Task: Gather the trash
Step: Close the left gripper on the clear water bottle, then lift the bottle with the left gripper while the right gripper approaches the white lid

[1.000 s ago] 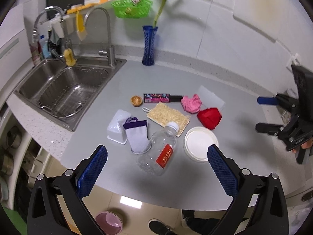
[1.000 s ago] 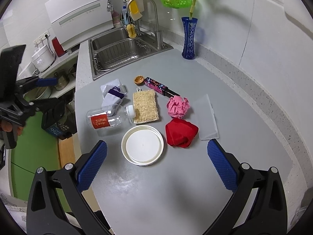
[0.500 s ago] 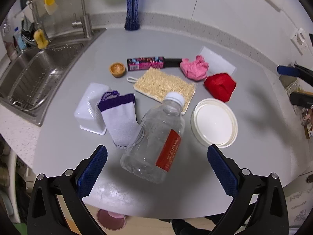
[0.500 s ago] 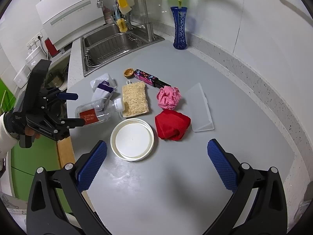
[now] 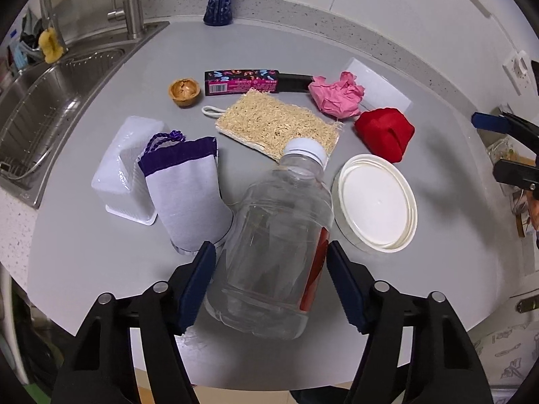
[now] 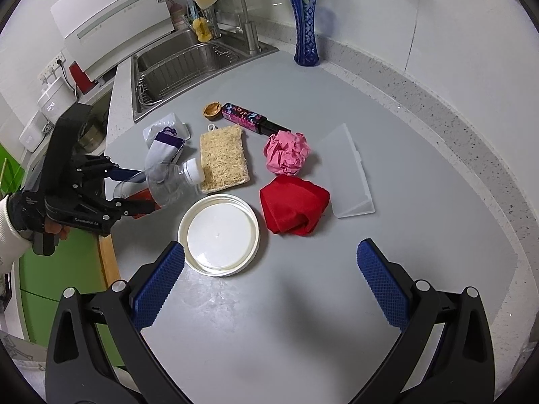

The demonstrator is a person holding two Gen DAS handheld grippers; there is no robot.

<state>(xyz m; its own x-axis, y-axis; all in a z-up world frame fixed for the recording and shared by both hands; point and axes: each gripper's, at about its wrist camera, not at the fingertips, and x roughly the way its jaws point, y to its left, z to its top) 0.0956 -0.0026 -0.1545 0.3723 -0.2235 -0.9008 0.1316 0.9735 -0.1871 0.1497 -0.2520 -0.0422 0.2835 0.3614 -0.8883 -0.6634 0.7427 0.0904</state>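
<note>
The left gripper point(image 5: 271, 277) is standing around the clear plastic bottle point(image 5: 274, 252), which is lying on its side on the grey counter point(image 5: 438, 286) near the front edge; the blue pads point(image 5: 197, 281) are sitting on both sides of the bottle body, very close to it, but I cannot tell if they are really pressing it; the bottle's white cap is pointing away, toward the loofah sponge point(image 5: 278, 126), and its red label is facing the right pad. In the right wrist view the same left gripper point(image 6: 134, 190) is reaching to the bottle point(image 6: 168, 185) from the counter's edge.

The right gripper point(image 6: 269, 281) is hanging wide open above bare counter and is holding nothing; the white round lid point(image 6: 219, 234) is lying just in front of its left pad.

Around the bottle other things are resting: a purple-and-white pouch point(image 5: 188, 198) touching its left side and leaning on a white plastic box point(image 5: 126, 168); a crumpled pink paper point(image 5: 337, 96) and a red cloth point(image 5: 385, 133) behind the lid; a walnut shell point(image 5: 184, 91) and a dark patterned box point(image 5: 242, 80) farther back; a translucent flat lid point(image 6: 348, 170) beside the red cloth. The sink point(image 6: 188, 64) and a blue vase point(image 6: 305, 28) are standing at the back.
</note>
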